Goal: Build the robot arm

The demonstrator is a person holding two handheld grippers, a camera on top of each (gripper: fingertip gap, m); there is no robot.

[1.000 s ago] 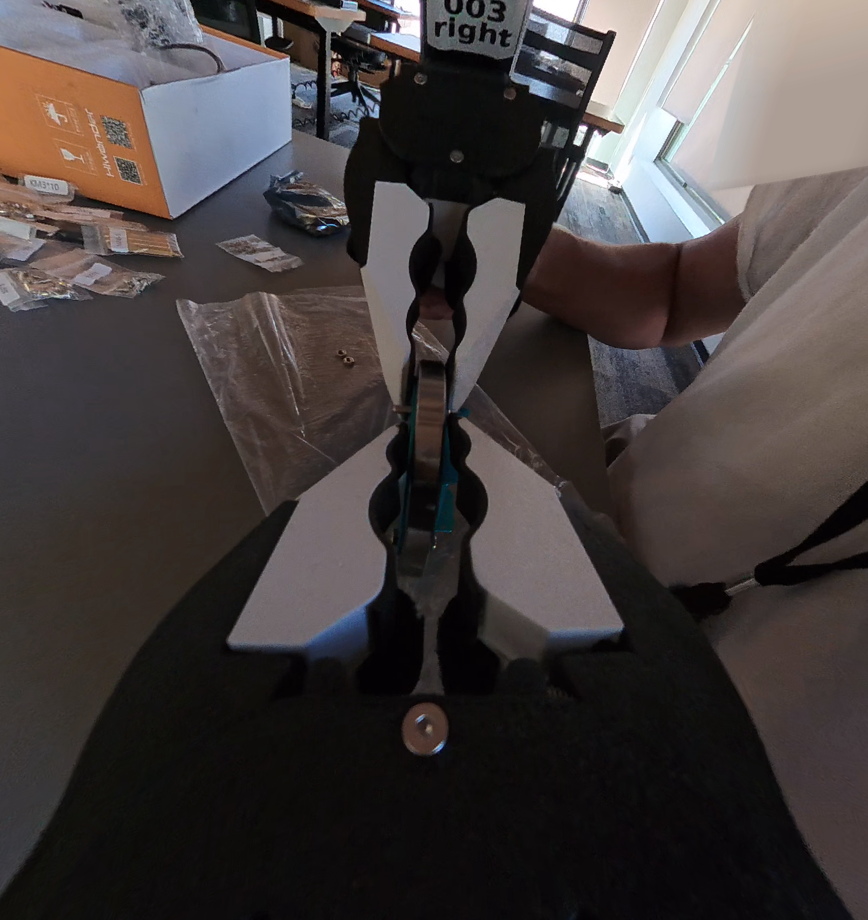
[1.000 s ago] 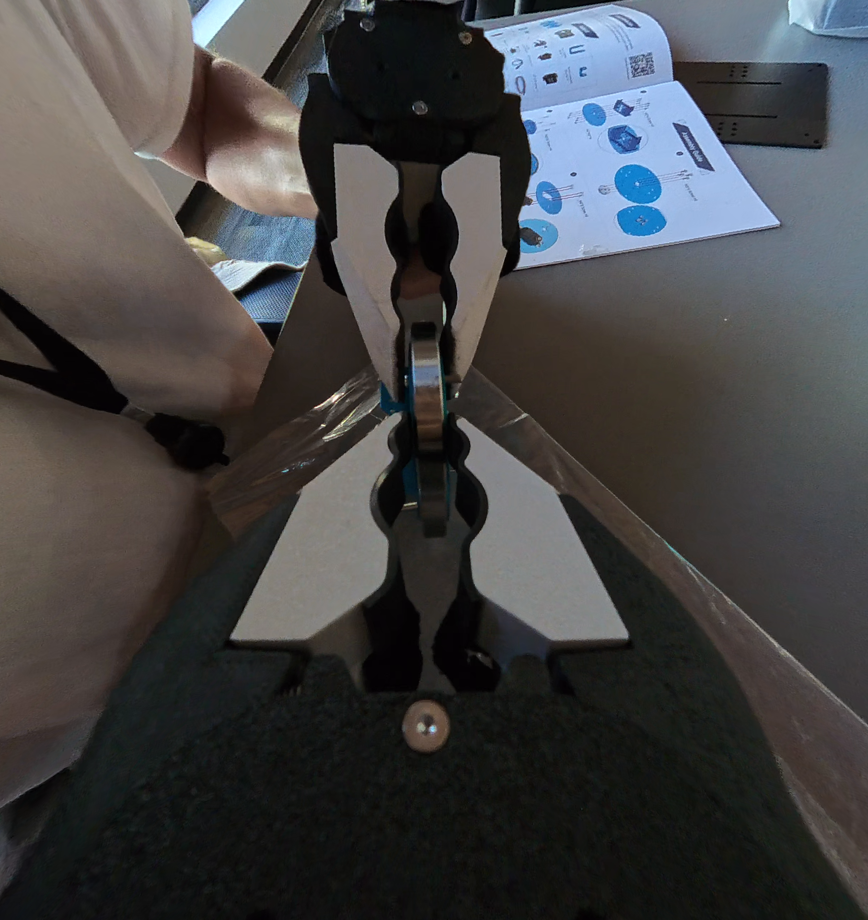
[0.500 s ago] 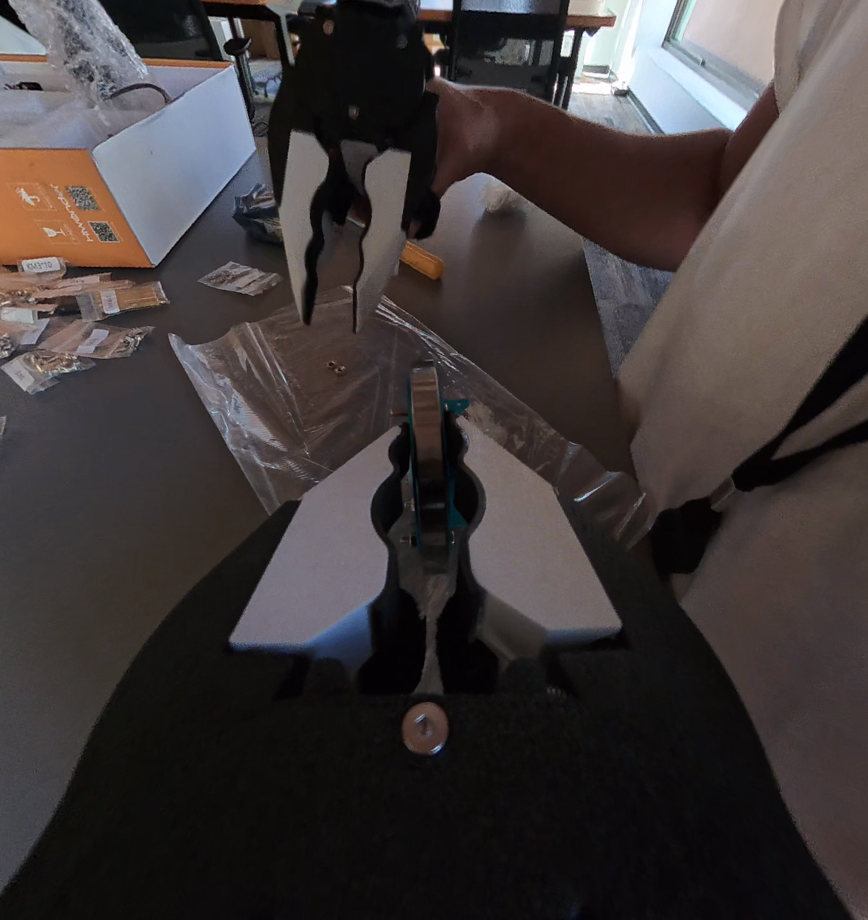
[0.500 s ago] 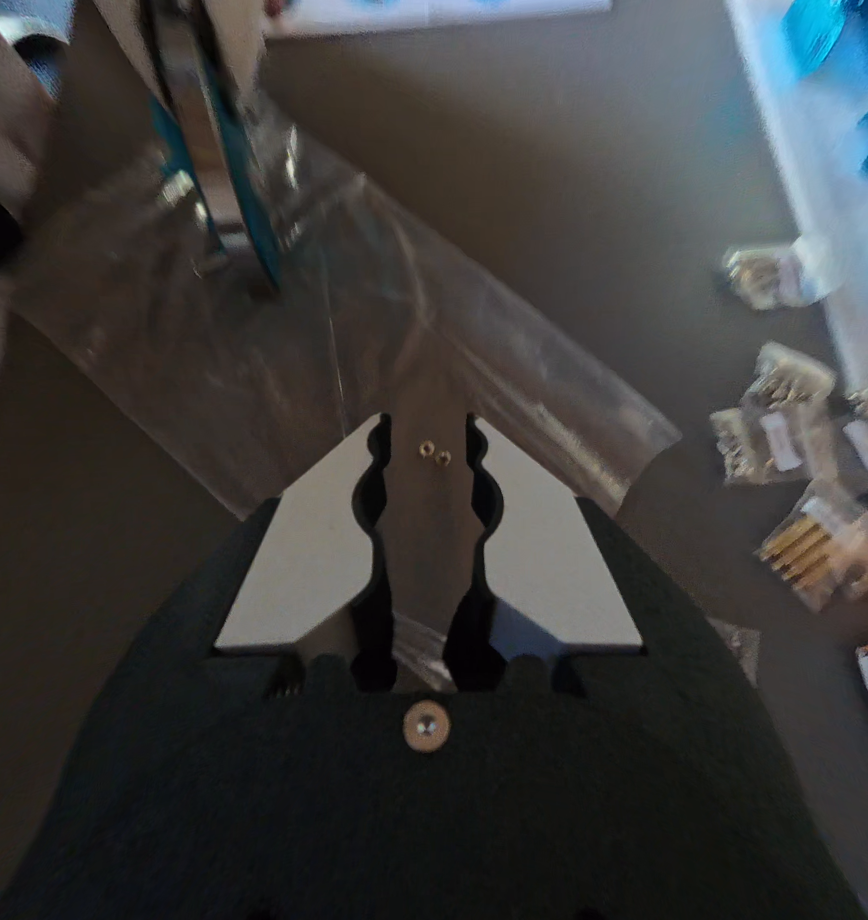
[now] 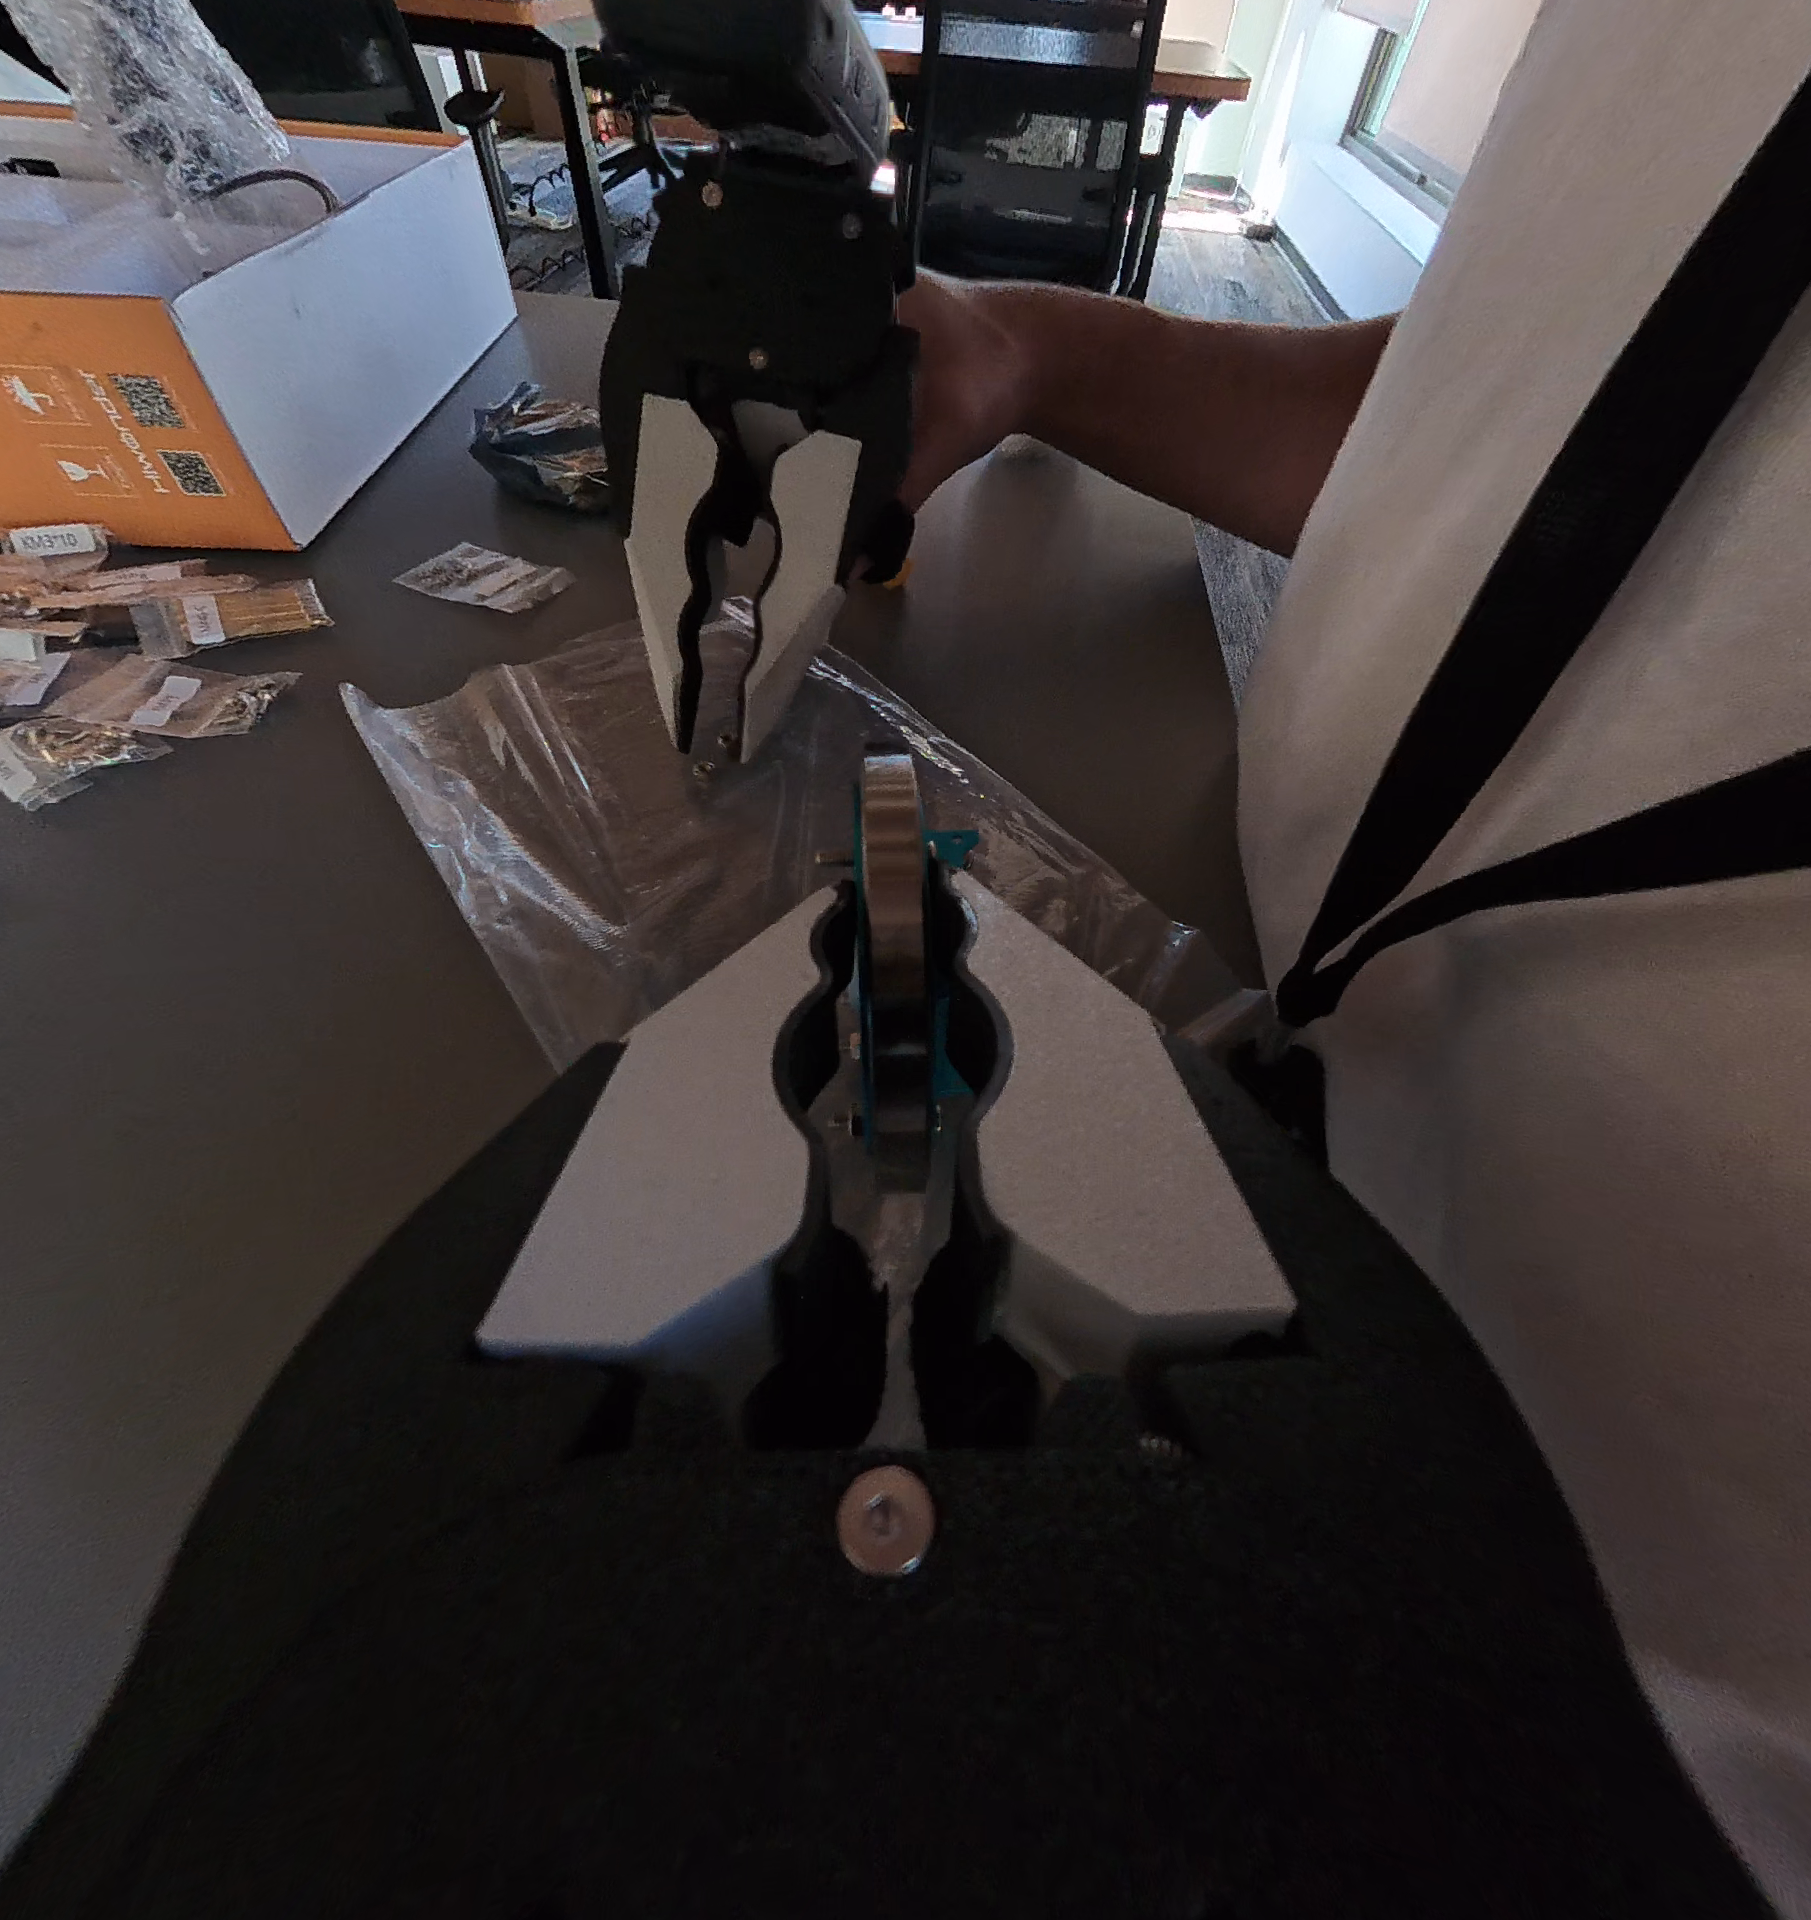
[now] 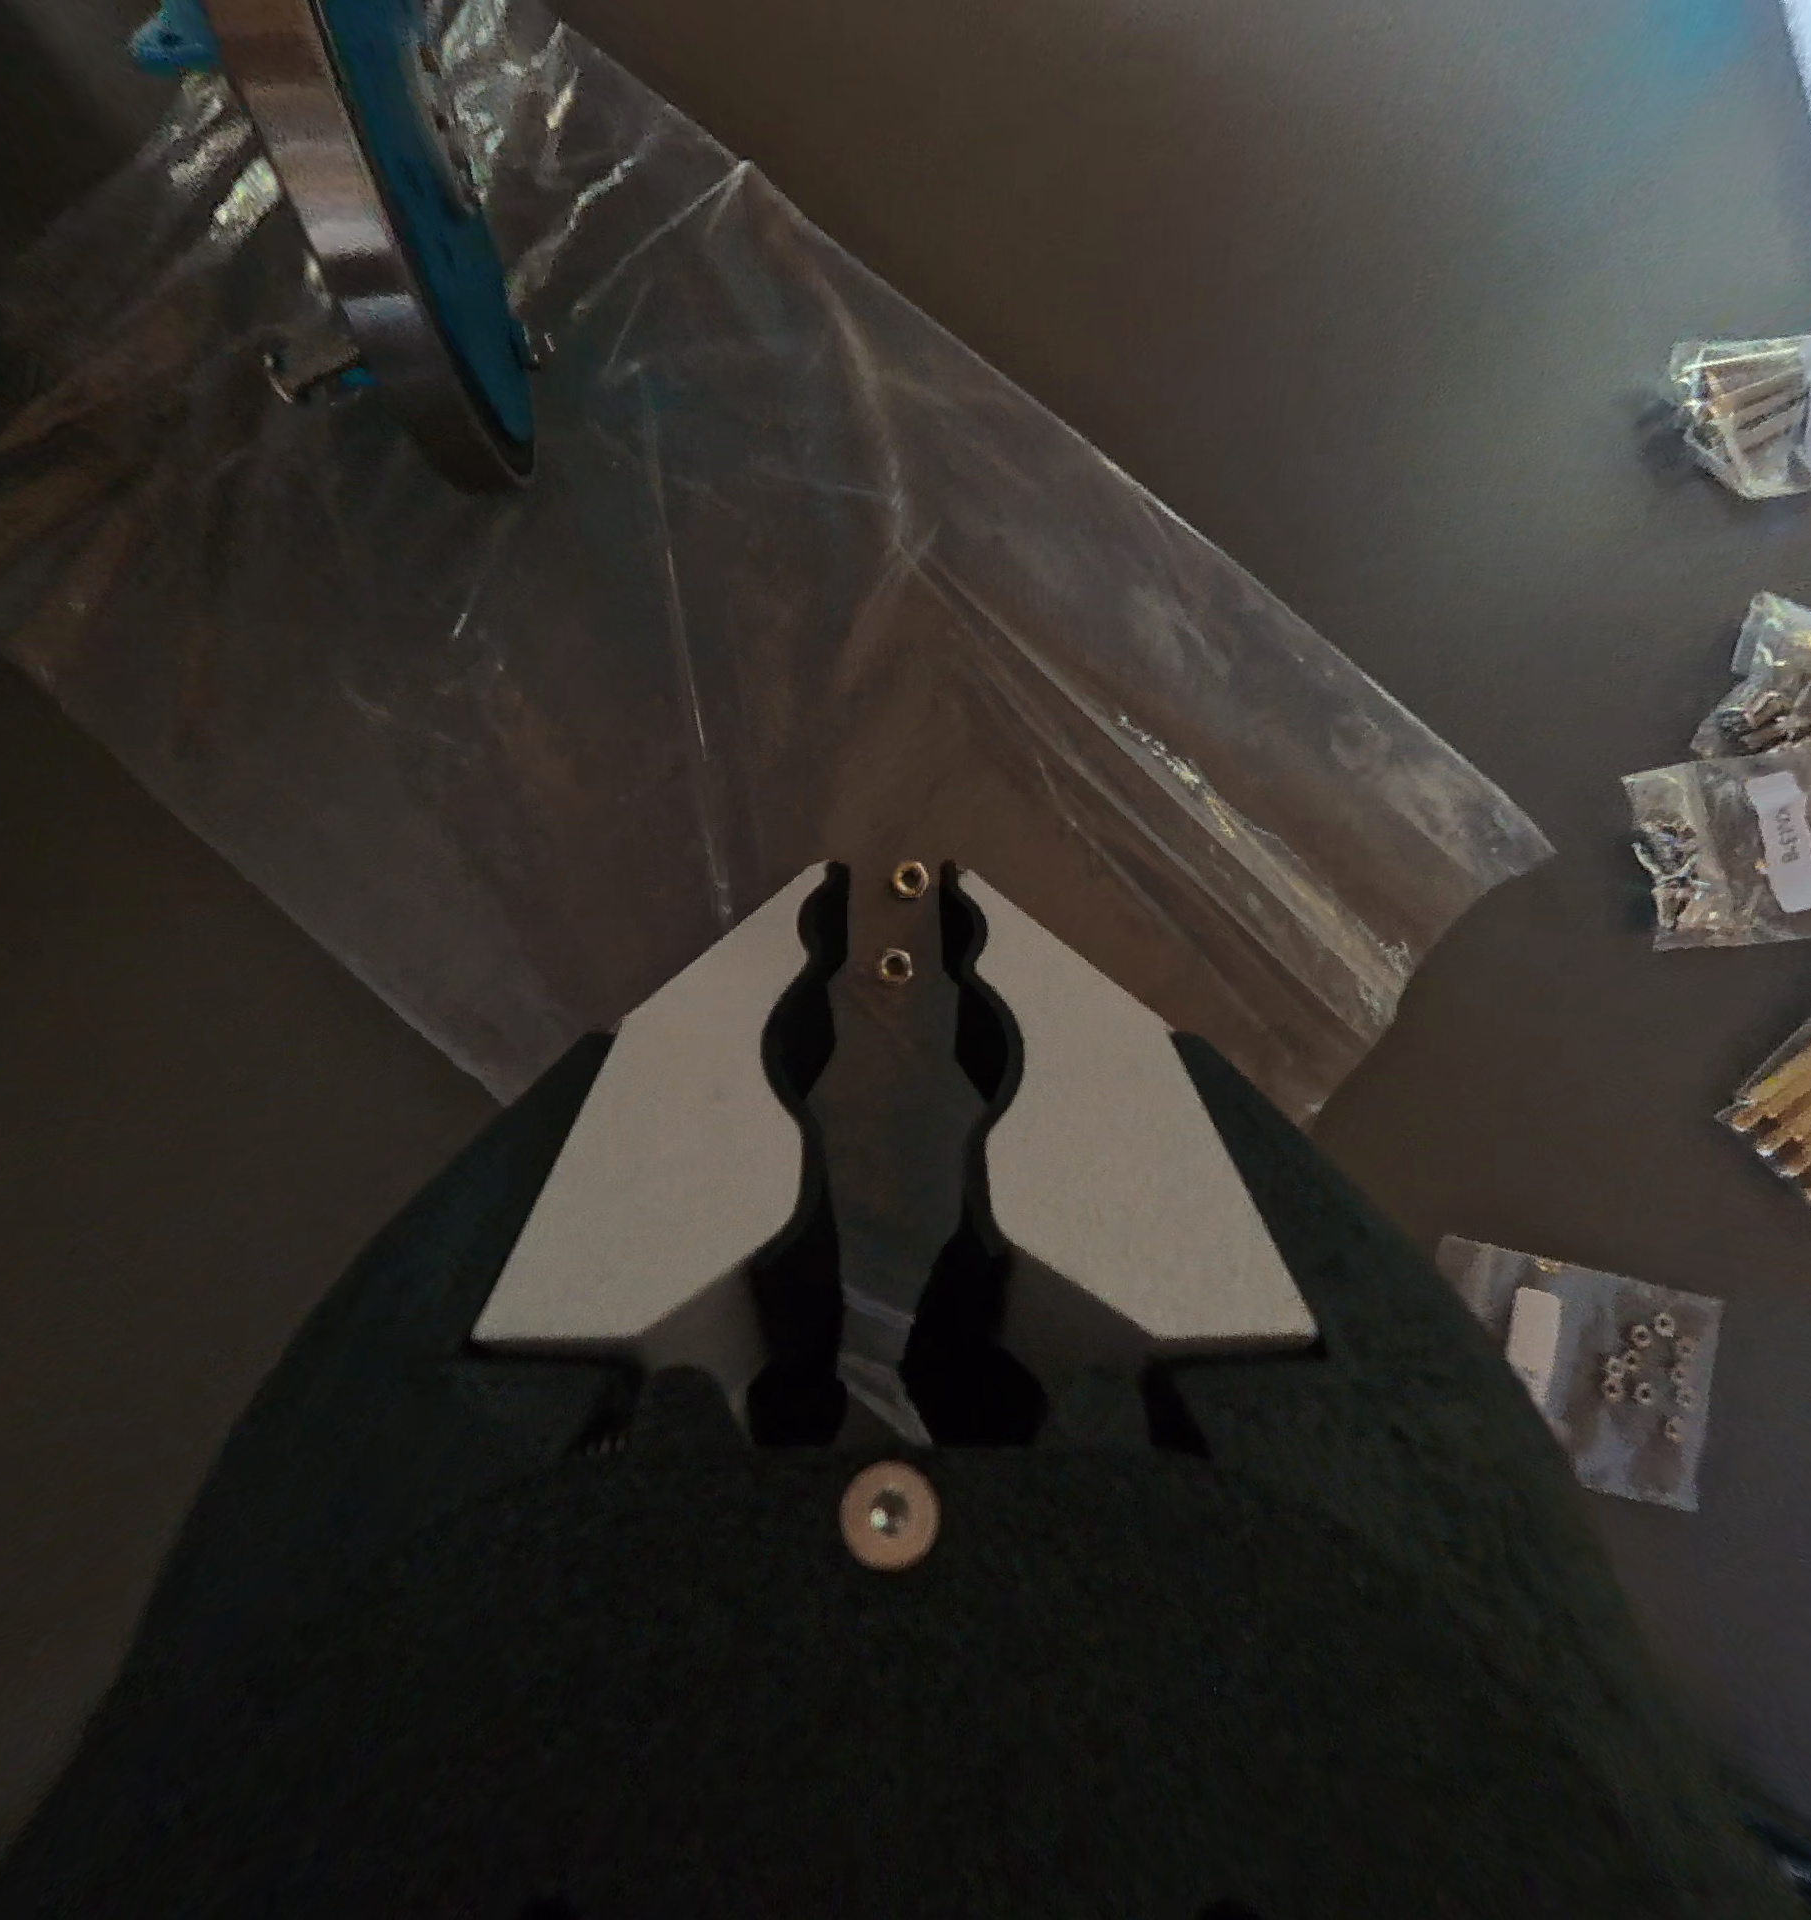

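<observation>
- Since a second ago, my right gripper (image 6: 890, 883) has let go of the wheel and dropped to the clear plastic bag (image 6: 672, 623) on the dark table (image 5: 205, 1039).
- Its jaws stand a little apart, empty, straddling two small brass nuts (image 6: 893, 964) on the bag.
- My left gripper (image 5: 890, 883) stays clamped on the metal wheel with blue plates (image 5: 888, 914), edge-on, above the bag.
- Small hardware packets (image 6: 1742, 862) lie to the right.
</observation>
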